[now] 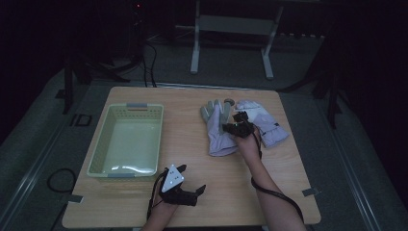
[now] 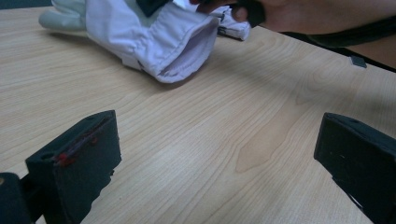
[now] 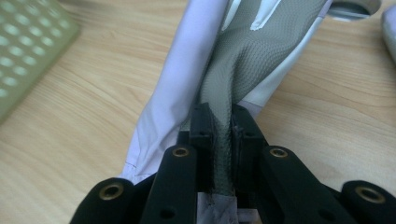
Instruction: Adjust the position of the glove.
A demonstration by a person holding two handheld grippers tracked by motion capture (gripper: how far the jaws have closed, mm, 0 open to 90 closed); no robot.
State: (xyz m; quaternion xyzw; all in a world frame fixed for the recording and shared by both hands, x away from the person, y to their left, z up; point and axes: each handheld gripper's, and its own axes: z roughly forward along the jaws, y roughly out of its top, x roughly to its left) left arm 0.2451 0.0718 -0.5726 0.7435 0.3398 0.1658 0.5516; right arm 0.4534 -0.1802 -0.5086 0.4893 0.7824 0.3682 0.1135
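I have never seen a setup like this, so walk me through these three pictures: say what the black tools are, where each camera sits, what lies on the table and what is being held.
A person sits at a wooden table with a hand-held two-jaw gripper in each hand. The high view looks down from above the person's side. The other two come from cameras riding on the grippers, looking along their black jaws.

On the table lie a pale green basket at the left and two lilac-and-grey gloves at the right.

The right gripper is shut on the nearer glove, pinching a fold of its grey palm fabric. The other glove lies beside it. The left gripper is open, with bare table between its jaws.
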